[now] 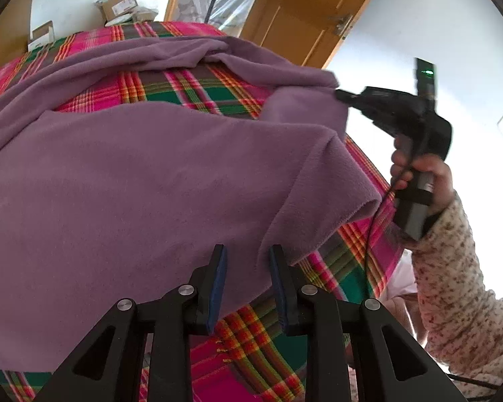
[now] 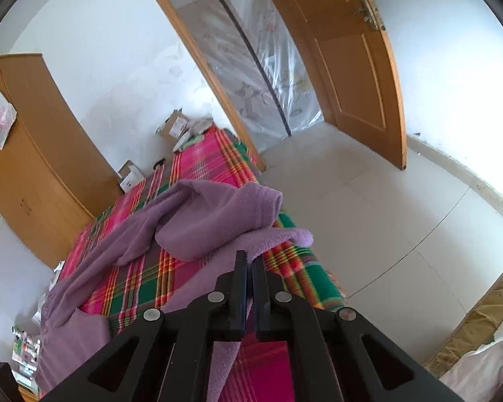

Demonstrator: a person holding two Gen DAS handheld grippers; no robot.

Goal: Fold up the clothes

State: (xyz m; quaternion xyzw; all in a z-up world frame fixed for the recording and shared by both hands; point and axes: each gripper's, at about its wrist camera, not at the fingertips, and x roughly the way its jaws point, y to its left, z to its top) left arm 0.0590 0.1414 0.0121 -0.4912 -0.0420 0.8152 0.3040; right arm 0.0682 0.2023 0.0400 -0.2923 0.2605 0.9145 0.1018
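A purple fleece garment (image 1: 134,184) lies spread over a bed with a pink and green plaid sheet (image 1: 198,90). My left gripper (image 1: 248,258) is over the garment's near edge. Its jaws stand apart with cloth lying between them, and the pads do not visibly press on it. In the left wrist view a hand (image 1: 419,174) in a flowered sleeve holds my right gripper (image 1: 340,94), which pinches a far corner of the garment. In the right wrist view my right gripper (image 2: 249,259) is shut on a fold of the purple garment (image 2: 218,214), which is lifted off the plaid sheet (image 2: 211,157).
The bed's right edge drops to a pale tiled floor (image 2: 385,217). Behind the bed are an open wooden door (image 2: 352,67), a doorway covered in plastic sheet (image 2: 251,67), a wooden wardrobe (image 2: 33,150) and cardboard boxes (image 2: 174,127) at the bed's head.
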